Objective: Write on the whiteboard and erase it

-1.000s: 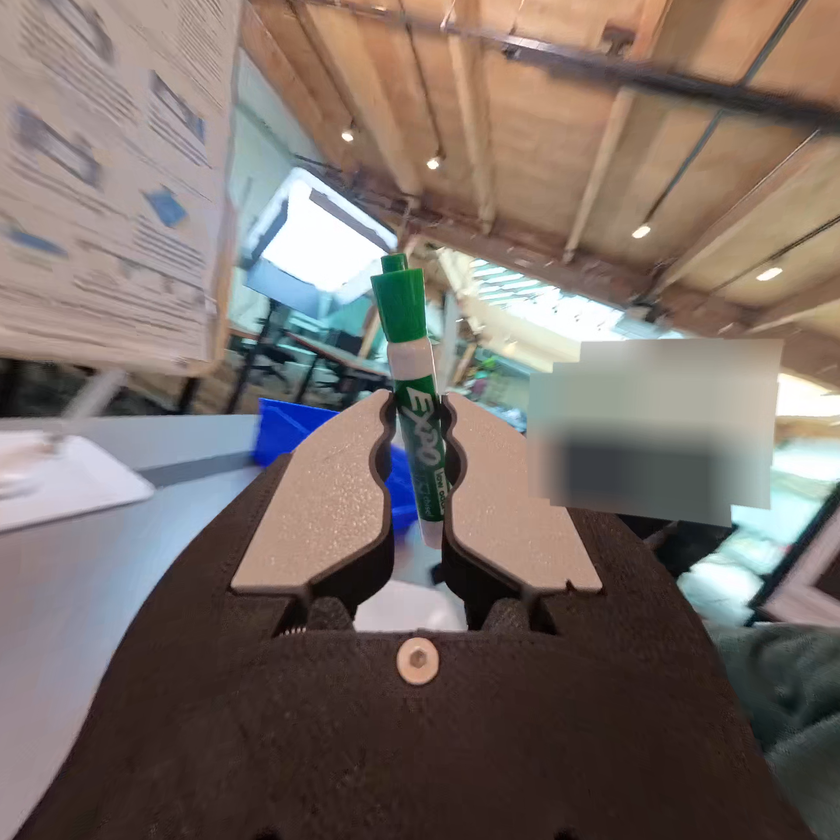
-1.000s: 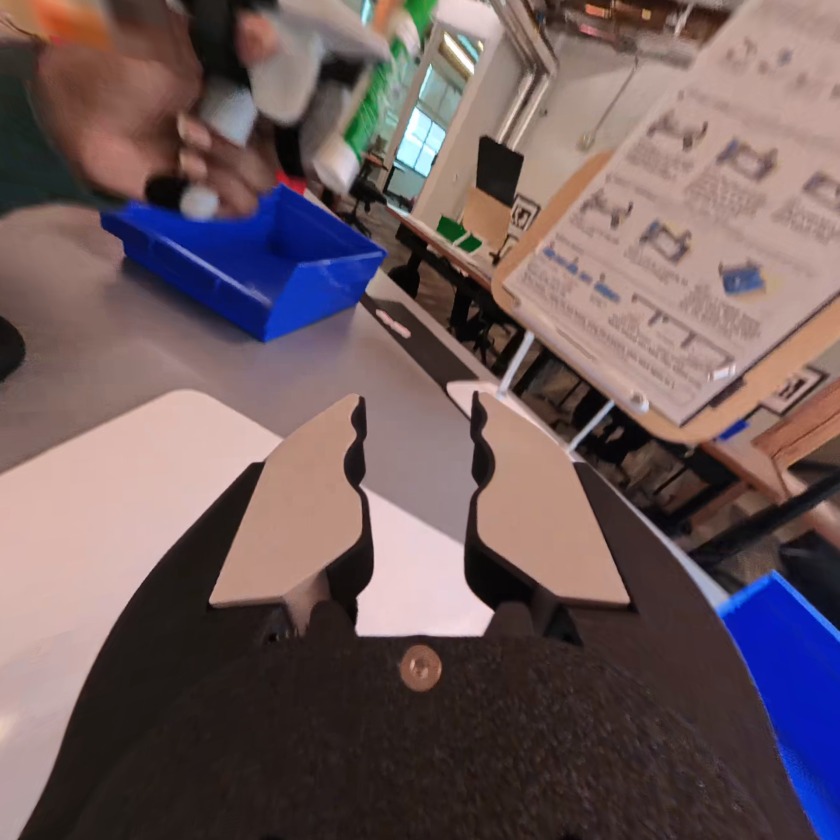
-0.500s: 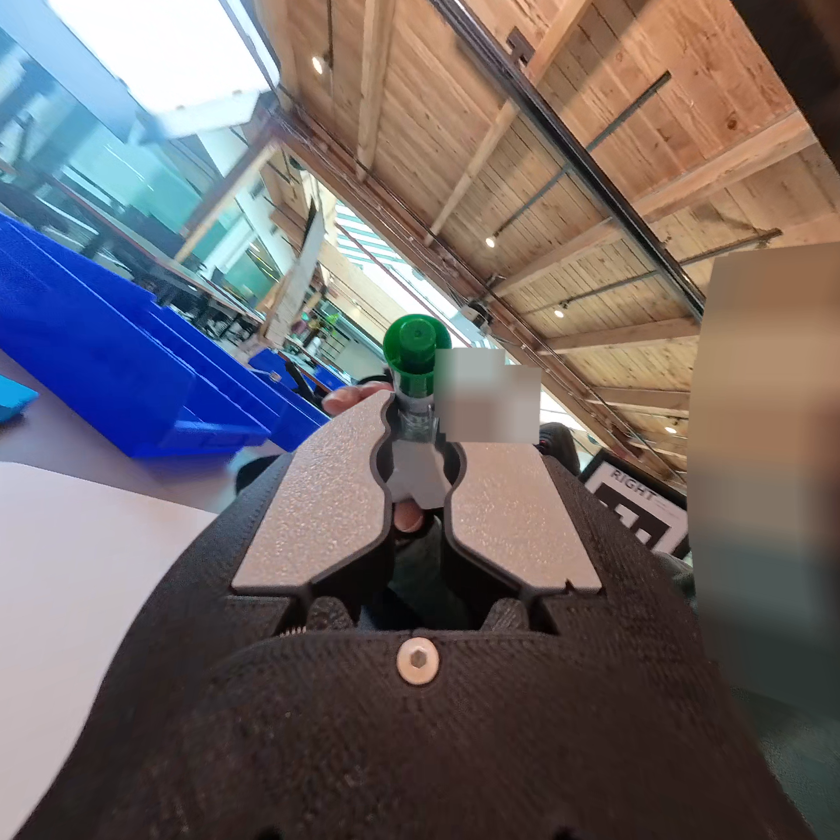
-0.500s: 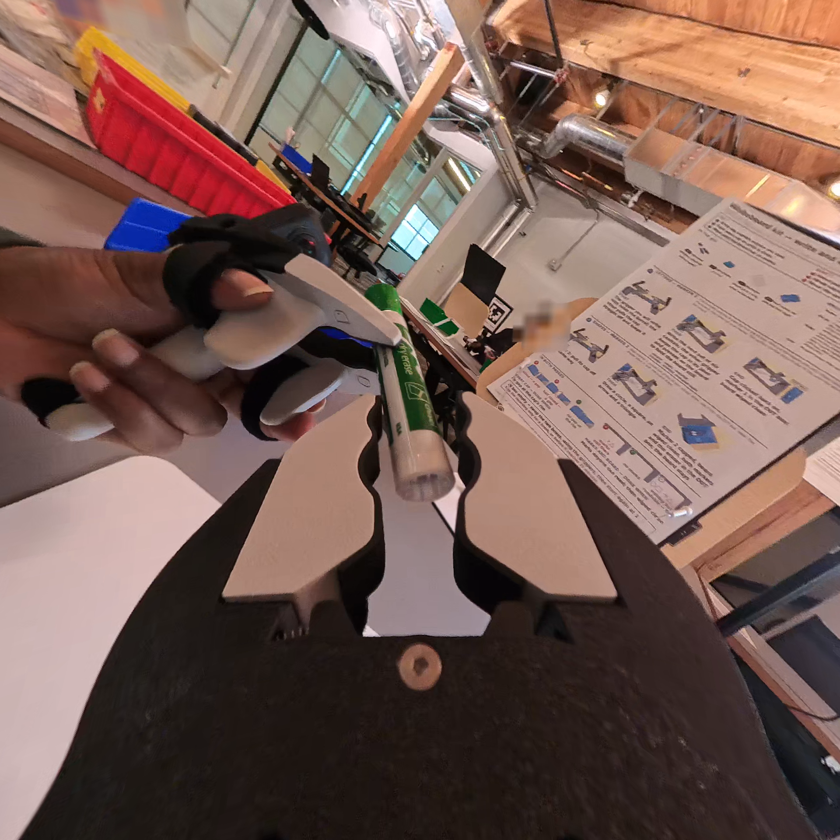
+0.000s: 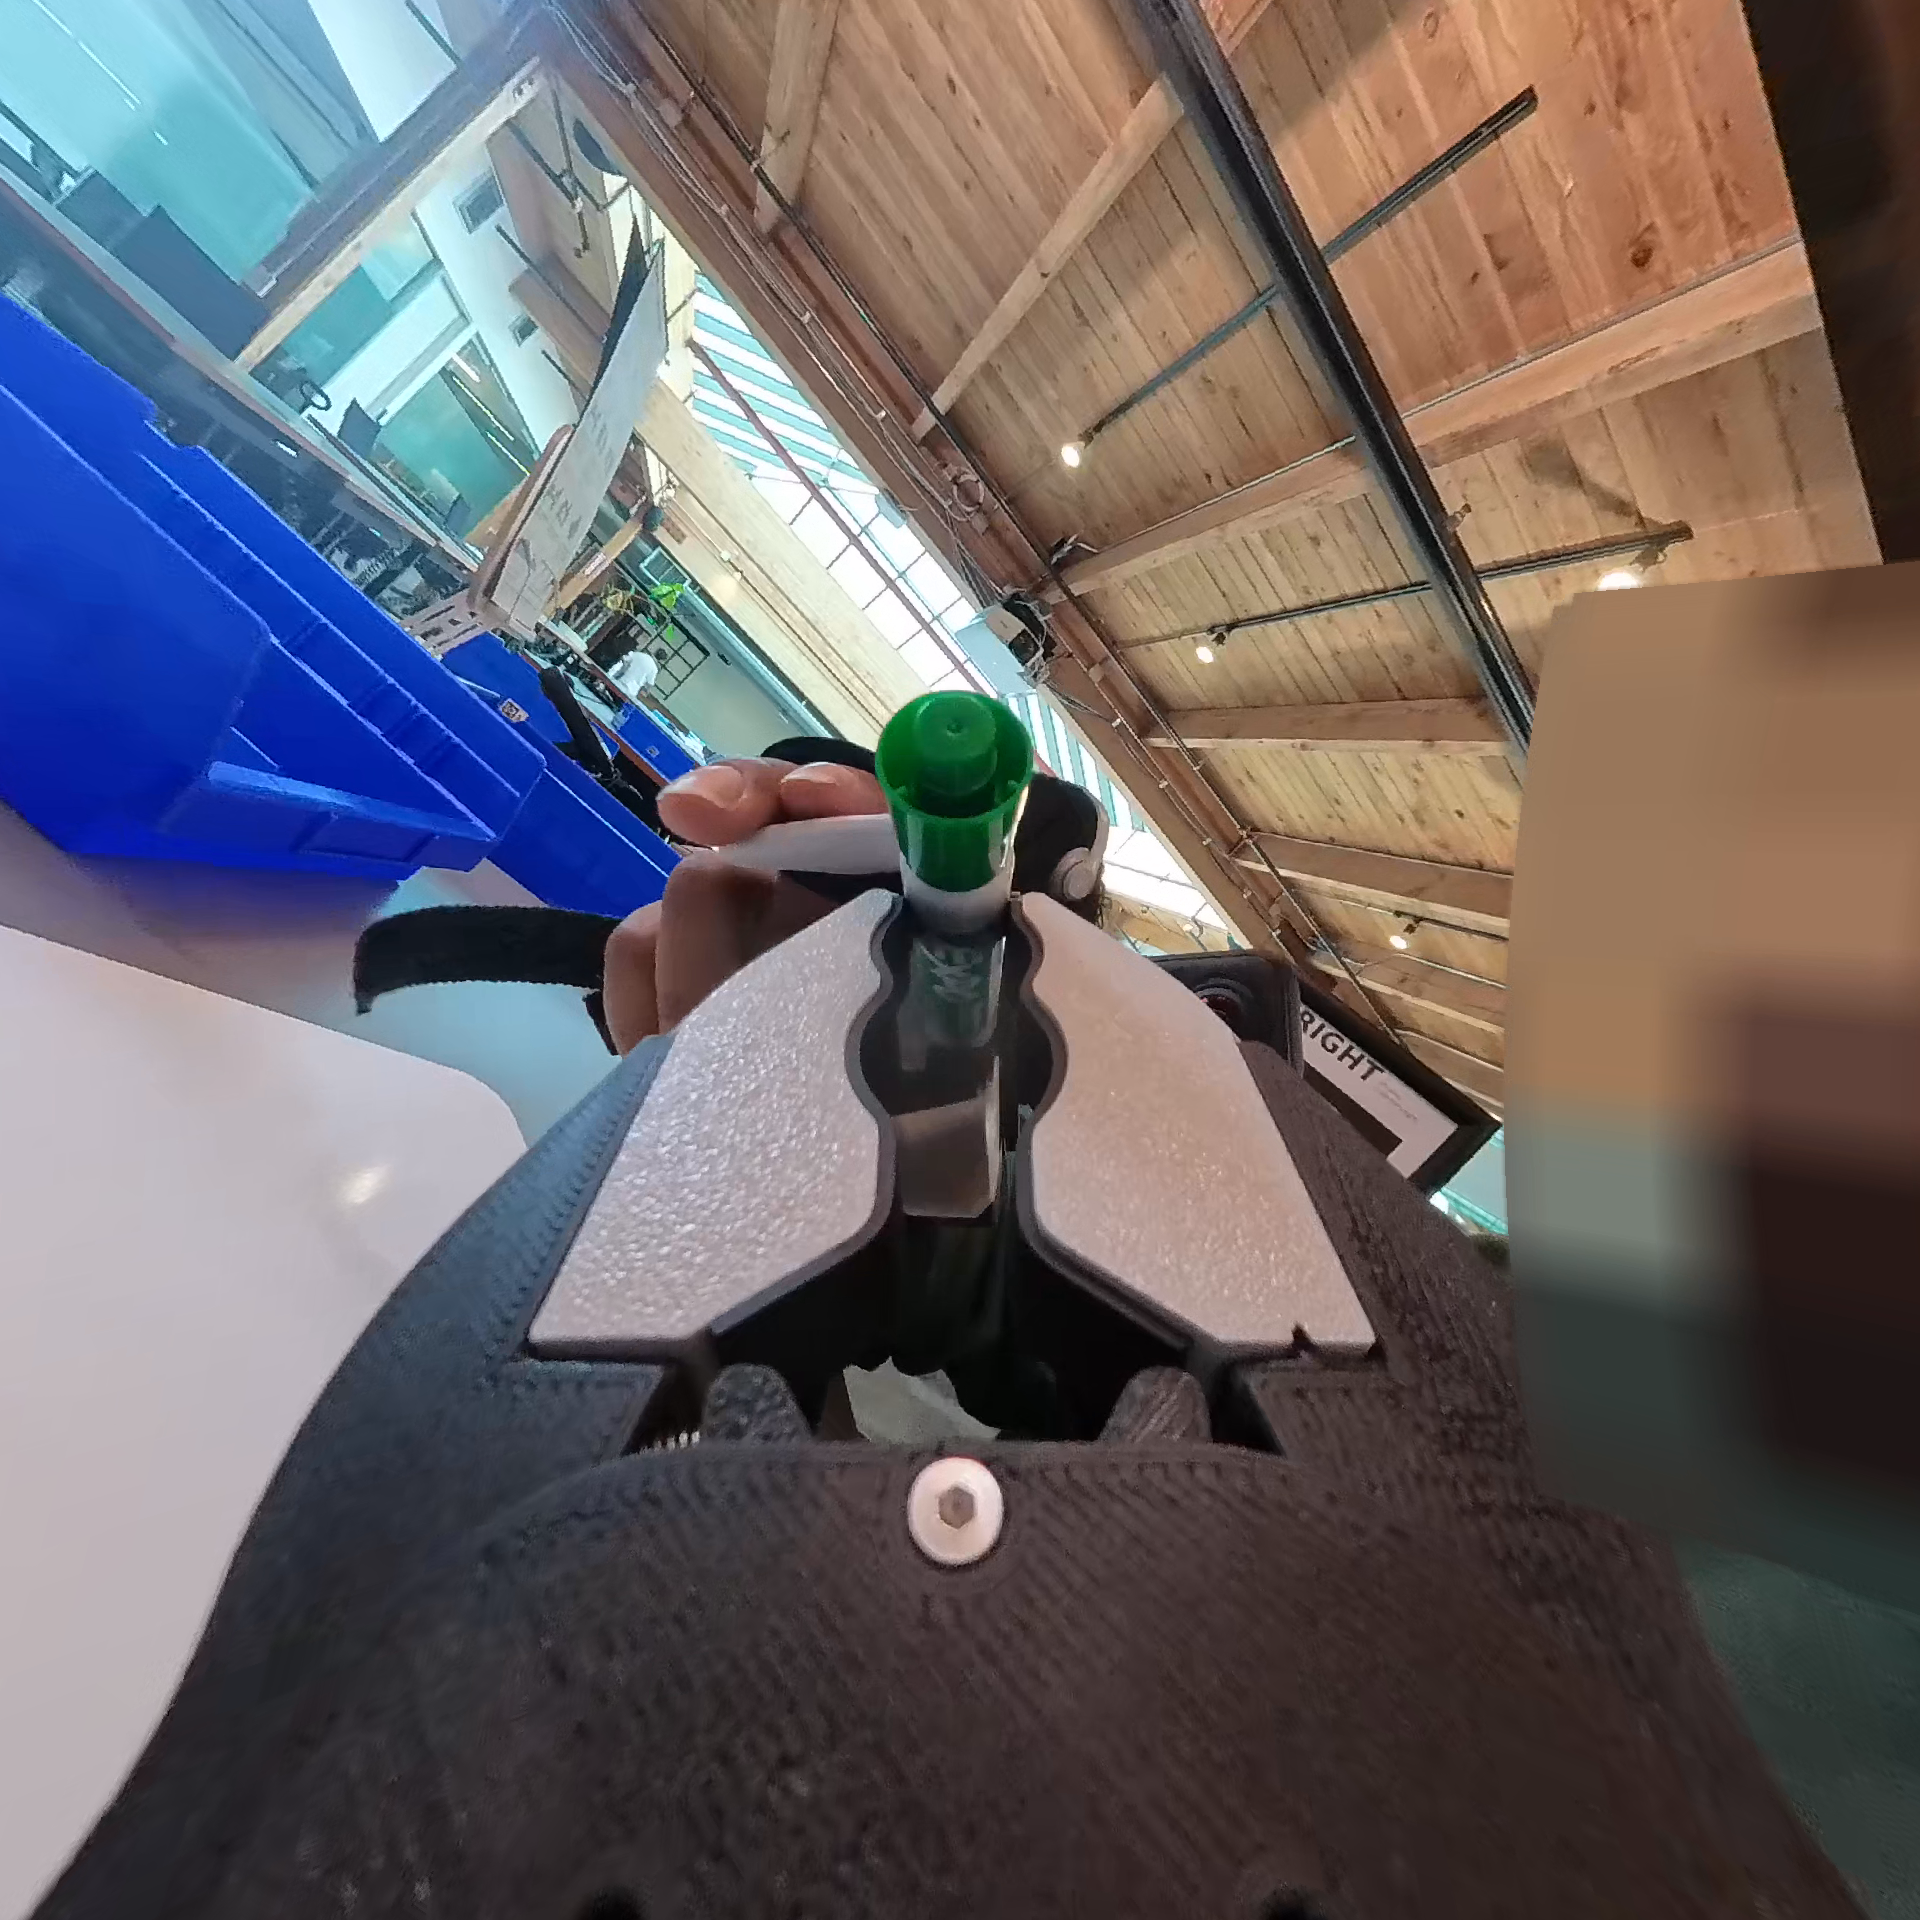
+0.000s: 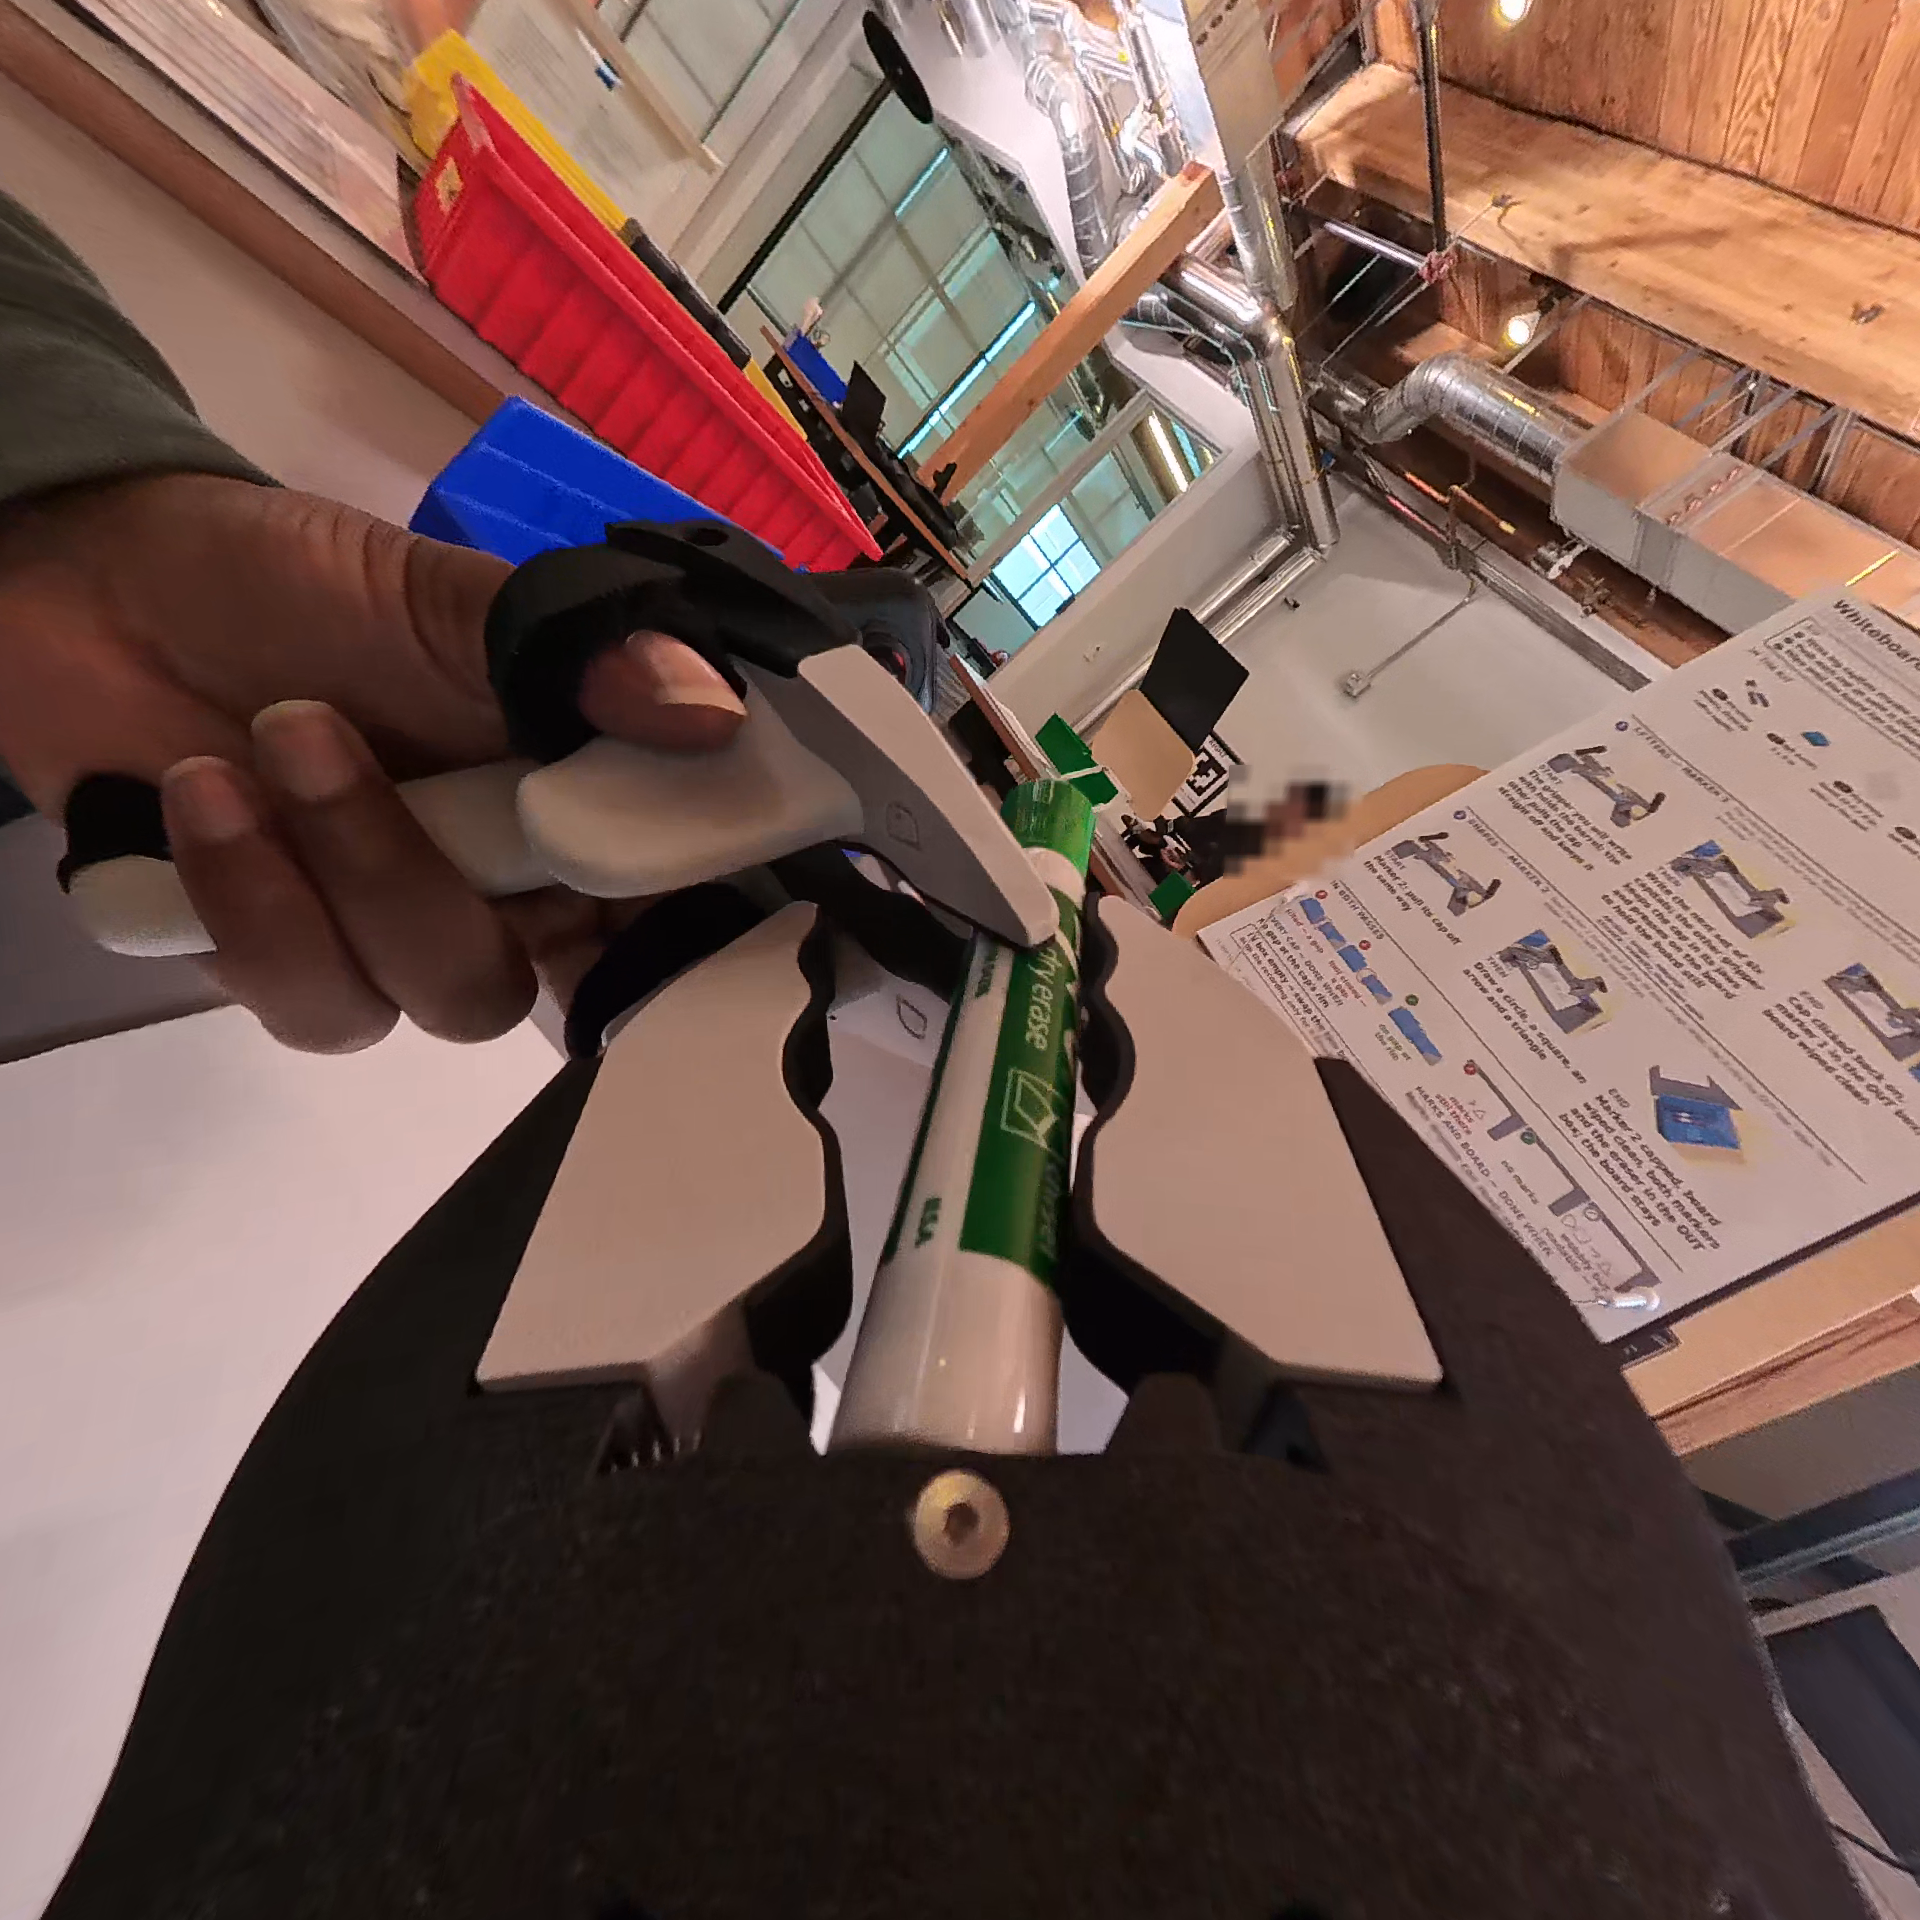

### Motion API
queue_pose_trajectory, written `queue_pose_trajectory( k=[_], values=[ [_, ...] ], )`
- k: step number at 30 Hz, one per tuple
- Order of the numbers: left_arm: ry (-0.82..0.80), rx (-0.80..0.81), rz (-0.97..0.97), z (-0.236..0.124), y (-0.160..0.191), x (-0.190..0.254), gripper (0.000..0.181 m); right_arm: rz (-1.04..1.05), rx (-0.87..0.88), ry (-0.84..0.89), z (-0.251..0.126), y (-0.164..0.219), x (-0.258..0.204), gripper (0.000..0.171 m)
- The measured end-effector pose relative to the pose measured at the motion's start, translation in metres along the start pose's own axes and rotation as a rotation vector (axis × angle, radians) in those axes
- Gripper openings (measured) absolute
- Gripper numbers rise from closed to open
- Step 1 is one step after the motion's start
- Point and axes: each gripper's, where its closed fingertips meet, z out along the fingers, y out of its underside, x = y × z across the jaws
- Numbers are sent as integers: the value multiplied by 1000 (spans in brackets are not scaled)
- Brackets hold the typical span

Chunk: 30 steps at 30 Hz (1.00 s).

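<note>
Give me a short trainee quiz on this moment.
1. True or false: the green marker has its cap off.
2. Which clamps the marker? A) left gripper B) right gripper C) neither.
3. What white surface lies below the grippers?
Key: 1 false, the cap is on. 2 A; the right gripper's jaws stand open around the barrel. 3 the whiteboard.
</note>
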Motion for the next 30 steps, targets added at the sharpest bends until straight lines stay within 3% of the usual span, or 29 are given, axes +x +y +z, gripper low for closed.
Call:
queue_pose_trajectory(
  k=[10, 17, 25, 30],
  values=[
    [45, 77, -98, 2, 4, 2, 18, 0, 37, -1, -2, -3, -1, 49],
    [15, 27, -30, 5, 8, 3, 19, 0, 69, 25, -10, -10, 5, 35],
    [-67, -71, 181, -13, -14, -7, 36, 182, 92, -2, -18, -5, 20, 34],
    [-116, -305, 441, -27, 3, -12, 34, 465, 108, -230, -22, 0, 3, 34]
  ],
)
